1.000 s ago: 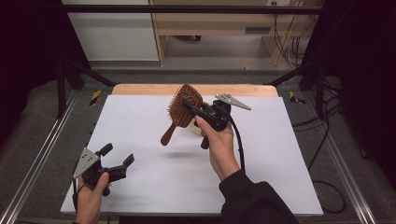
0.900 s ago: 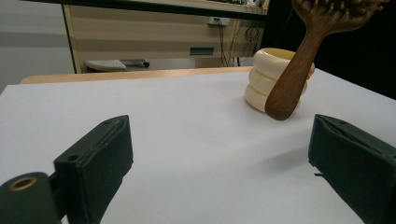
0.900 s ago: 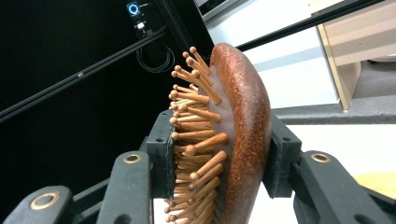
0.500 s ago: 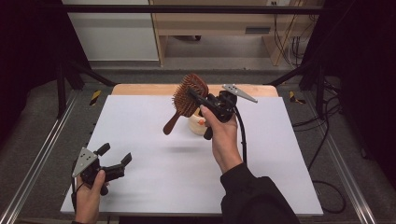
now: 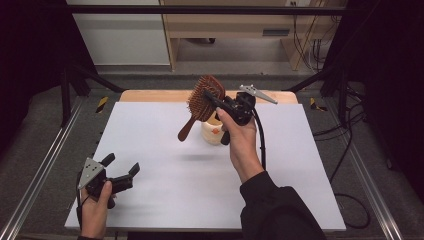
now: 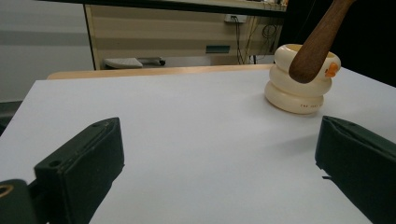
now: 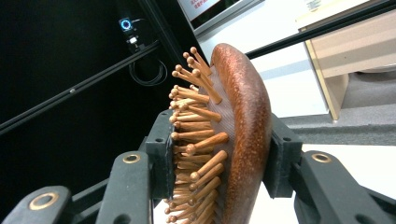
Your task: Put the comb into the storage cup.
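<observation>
A brown wooden hairbrush point(image 5: 204, 100) with wooden bristles hangs in the air above the white table, handle pointing down and to the left. My right gripper point(image 5: 216, 101) is shut on its head; in the right gripper view one pad presses the bristles and the other the smooth back of the hairbrush point(image 7: 233, 135). Right behind and below the brush stands a cream ringed cup point(image 5: 214, 131) with an orange mark. The brush handle point(image 6: 317, 39) hangs just in front of the cup point(image 6: 299, 86) in the left gripper view. My left gripper point(image 5: 121, 169) rests low at the table's front left, open and empty.
The white table top point(image 5: 165, 145) has a wooden strip along its far edge. Metal rails run along both sides of the table. Cables lie on the floor at the right, and a wooden cabinet stands beyond the far edge.
My right gripper has lifted the hairbrush a little and carried it to the right and farther away, and the cream cup now shows under it. The left gripper has stayed put.
</observation>
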Motion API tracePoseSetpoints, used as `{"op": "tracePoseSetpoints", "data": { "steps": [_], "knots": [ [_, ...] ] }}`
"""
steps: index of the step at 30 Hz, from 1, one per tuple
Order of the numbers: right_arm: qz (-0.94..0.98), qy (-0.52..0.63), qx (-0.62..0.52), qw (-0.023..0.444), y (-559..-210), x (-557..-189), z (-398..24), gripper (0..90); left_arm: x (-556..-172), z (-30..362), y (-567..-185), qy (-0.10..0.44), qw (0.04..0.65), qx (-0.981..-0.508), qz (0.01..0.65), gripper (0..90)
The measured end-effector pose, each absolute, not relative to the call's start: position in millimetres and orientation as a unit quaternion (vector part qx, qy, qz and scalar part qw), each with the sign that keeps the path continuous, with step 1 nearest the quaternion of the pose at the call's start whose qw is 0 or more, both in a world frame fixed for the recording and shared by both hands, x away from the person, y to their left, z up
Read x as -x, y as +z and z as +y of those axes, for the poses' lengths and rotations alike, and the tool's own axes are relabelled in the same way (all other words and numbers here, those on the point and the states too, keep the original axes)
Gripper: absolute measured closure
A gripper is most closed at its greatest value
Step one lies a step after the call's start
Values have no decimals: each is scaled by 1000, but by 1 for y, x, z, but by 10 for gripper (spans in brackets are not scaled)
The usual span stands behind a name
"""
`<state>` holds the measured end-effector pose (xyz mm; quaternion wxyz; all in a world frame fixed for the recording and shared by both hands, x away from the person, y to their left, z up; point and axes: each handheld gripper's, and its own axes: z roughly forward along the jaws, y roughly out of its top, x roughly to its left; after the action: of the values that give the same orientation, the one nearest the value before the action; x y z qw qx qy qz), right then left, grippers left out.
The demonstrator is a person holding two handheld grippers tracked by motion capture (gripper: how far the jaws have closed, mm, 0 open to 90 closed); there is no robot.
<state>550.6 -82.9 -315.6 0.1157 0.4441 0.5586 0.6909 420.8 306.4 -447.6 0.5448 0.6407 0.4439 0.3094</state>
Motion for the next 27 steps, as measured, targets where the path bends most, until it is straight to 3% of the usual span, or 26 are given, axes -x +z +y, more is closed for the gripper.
{"op": "tracePoseSetpoints", "data": {
  "steps": [27],
  "knots": [
    [529,703,-460,123,-300,-566,-101,540,-421,308,-448,310,548,-638,443,17]
  ]
}}
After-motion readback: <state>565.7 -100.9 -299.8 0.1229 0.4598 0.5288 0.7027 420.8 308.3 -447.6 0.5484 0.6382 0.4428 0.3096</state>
